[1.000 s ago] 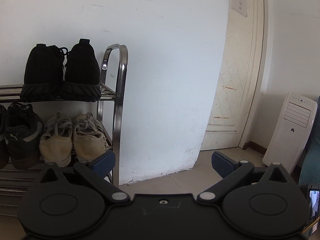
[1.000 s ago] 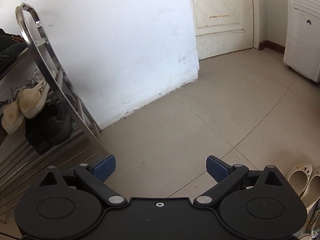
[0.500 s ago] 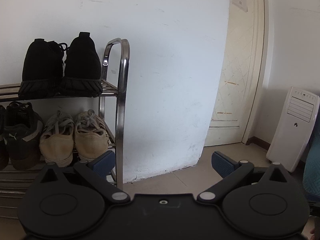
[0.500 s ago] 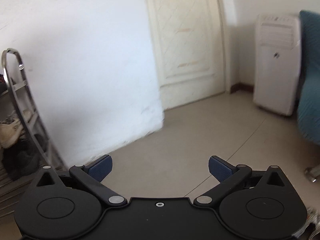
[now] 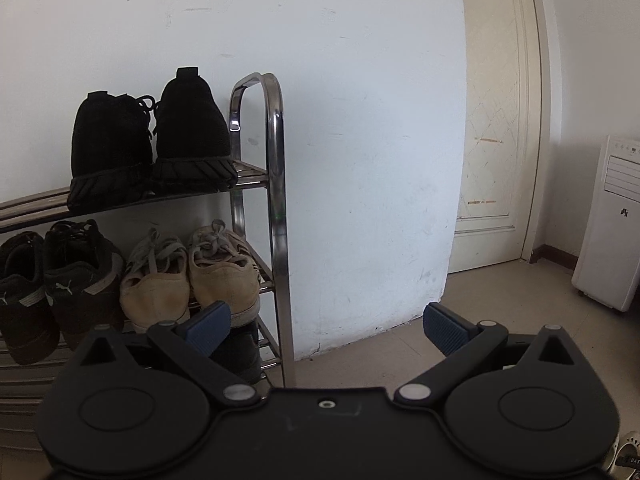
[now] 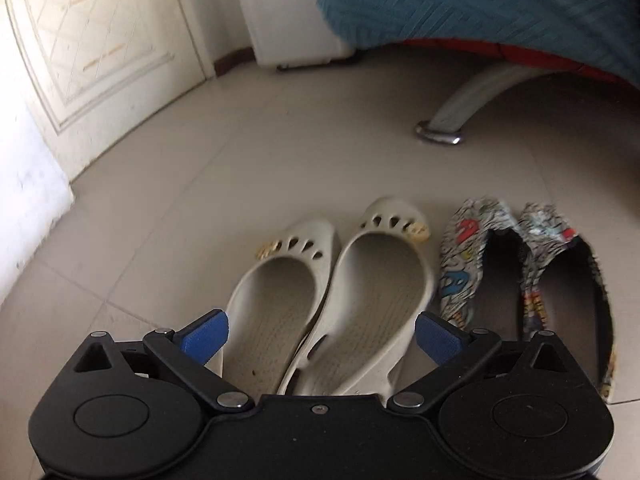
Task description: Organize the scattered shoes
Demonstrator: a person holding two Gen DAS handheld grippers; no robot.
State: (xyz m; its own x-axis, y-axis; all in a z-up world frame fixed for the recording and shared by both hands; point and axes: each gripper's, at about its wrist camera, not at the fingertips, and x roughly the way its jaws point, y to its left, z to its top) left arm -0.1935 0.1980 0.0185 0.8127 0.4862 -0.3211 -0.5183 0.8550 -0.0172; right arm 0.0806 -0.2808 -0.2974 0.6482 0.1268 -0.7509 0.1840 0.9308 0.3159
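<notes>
In the right wrist view a pair of cream slip-on shoes lies on the tiled floor, heels toward me, with a pair of patterned flats to their right. My right gripper hangs open just above the cream pair's heels, holding nothing. In the left wrist view a metal shoe rack stands against the white wall. Black sneakers sit on its upper shelf; beige laced shoes and black trainers sit below. My left gripper is open and empty, in front of the rack's right end.
A cream door and a white floor appliance stand right of the wall. A teal-covered piece of furniture with a curved metal leg rises behind the shoes. A white shoe tip shows at the lower right corner.
The right gripper has swung right and tilted down, from facing the wall and door to hovering over the cream shoes. The left view has shifted slightly, showing more of the rack.
</notes>
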